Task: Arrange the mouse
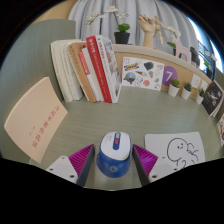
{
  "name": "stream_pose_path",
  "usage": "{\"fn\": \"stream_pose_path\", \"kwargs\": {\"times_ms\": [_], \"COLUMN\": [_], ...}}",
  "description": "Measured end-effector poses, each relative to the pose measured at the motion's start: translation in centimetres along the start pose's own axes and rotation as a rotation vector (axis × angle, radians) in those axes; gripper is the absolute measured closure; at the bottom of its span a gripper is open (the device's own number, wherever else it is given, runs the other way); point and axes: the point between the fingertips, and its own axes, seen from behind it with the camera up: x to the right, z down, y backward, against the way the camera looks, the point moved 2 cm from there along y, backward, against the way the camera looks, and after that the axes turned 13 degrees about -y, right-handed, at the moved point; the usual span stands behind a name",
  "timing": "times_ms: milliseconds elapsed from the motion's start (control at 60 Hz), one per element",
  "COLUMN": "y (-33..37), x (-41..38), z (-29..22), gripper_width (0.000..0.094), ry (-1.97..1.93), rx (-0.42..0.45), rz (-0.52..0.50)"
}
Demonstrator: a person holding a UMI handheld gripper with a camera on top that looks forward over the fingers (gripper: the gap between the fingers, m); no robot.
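A white and blue computer mouse point(113, 153) with a red scroll wheel sits between my gripper's point(114, 160) two fingers, on or just above the grey-green desk point(100, 125). The pink pads press on its left and right sides, so the fingers are shut on it. The mouse's rear end is hidden below the fingers.
A pale pink booklet point(36, 120) lies to the left. A row of upright books point(88, 68) stands beyond the mouse. A white sheet with a line drawing point(182, 152) lies to the right. Cards, small potted plants point(174, 88) and boxes line the back shelf.
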Motion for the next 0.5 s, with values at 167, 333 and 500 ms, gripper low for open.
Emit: {"fn": "stream_pose_path", "kwargs": {"times_ms": [167,333,500], "y": [-0.79,-0.76,-0.87], "x": [-0.84,-0.83,-0.87], "z": [-0.35,-0.25,-0.71], "gripper_width": [0.0425,0.0552,0.0574], "ry": [0.013,0.022,0.03], "rx": [-0.052,-0.073,-0.117], "rz": [-0.015,0.002,0.005]}}
